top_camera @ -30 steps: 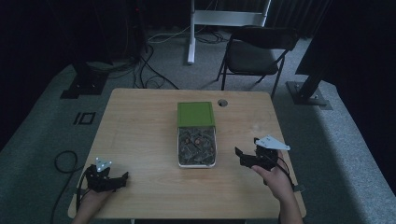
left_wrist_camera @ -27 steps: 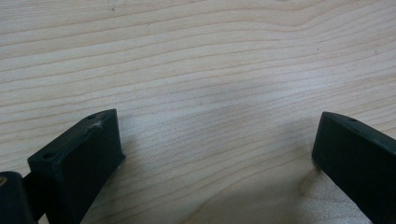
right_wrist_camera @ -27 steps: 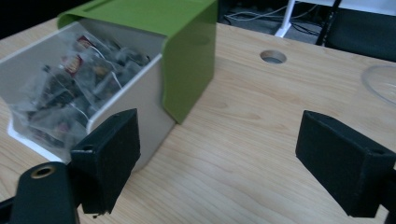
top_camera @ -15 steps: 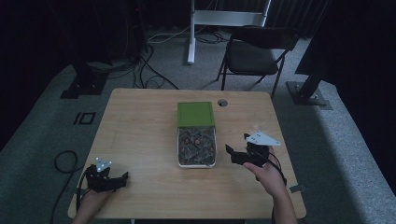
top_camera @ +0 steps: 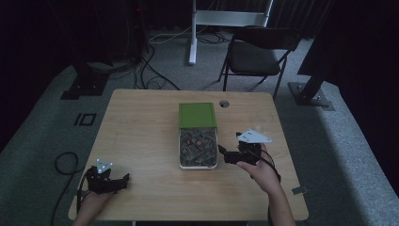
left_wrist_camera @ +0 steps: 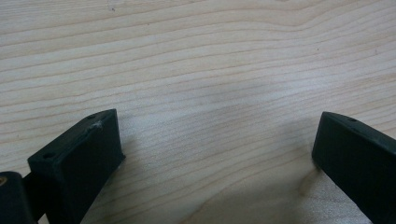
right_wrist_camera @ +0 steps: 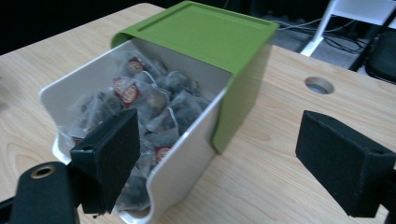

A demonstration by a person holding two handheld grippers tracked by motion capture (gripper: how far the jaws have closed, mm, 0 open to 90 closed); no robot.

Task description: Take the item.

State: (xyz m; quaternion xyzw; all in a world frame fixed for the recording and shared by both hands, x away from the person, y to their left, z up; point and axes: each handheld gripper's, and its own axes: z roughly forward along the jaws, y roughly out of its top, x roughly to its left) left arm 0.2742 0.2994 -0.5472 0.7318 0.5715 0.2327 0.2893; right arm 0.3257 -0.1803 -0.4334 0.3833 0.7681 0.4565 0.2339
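Observation:
A white drawer-like box (top_camera: 197,163) (right_wrist_camera: 182,161) slid partly out of a green sleeve (top_camera: 197,114) (right_wrist_camera: 210,35) sits mid-table, filled with several clear tea bag sachets (right_wrist_camera: 154,100). My right gripper (top_camera: 226,155) (right_wrist_camera: 219,149) stands open just right of the box's open end, its jaws spread either side of the box's near corner, nothing held. At the front left of the table my left gripper (top_camera: 121,181) (left_wrist_camera: 215,149) rests open over bare wood.
The wooden table (top_camera: 141,136) has a round cable hole (top_camera: 224,103) (right_wrist_camera: 319,85) behind the box. A folding chair (top_camera: 256,54) and a white stand (top_camera: 193,33) are beyond the far edge; cables lie on the floor.
The right gripper has moved left toward the box. The left gripper has stayed in place.

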